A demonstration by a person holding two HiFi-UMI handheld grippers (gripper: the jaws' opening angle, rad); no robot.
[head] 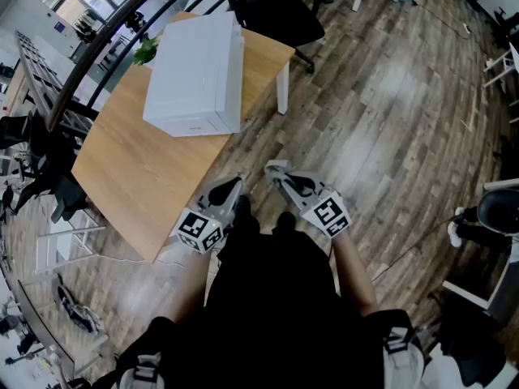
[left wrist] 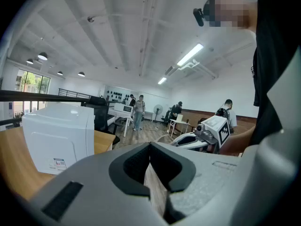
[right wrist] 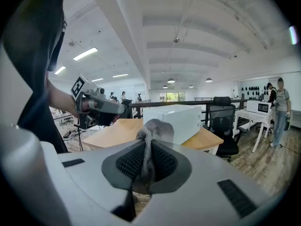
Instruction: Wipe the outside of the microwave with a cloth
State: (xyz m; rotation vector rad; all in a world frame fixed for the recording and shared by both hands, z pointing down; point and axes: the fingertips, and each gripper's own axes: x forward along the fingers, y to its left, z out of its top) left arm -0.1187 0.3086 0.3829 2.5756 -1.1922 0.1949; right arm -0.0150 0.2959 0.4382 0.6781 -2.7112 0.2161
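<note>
**Station check: cloth in hand, microwave untouched**

The microwave (head: 199, 75) is a white box that stands closed on a light wooden table (head: 134, 177). The tabletop on my side of the microwave is bare. A small green plant (head: 146, 51) sits at its far corner, and a black office chair (head: 276, 6) stands just beyond it.

My right gripper (right wrist: 146, 149) is clamped on a grey knitted cloth (right wrist: 155, 128), which bunches up above the pads. My left gripper (left wrist: 150, 147) has its pads pressed together at the tips with nothing between them. I hold both tools off the table's near corner, close to my body and well apart from the microwave. The cloth touches no part of the microwave.

The floor (head: 389, 120) around the microwave's table is wood-pattern plank with mixed brown and grey boards. A dark curved railing (head: 97, 47) runs along the far side of the microwave, with windows behind it. Strip lights (left wrist: 190, 54) hang from the white beamed ceiling. Several people (left wrist: 138, 112) stand among white desks far beyond the microwave.
</note>
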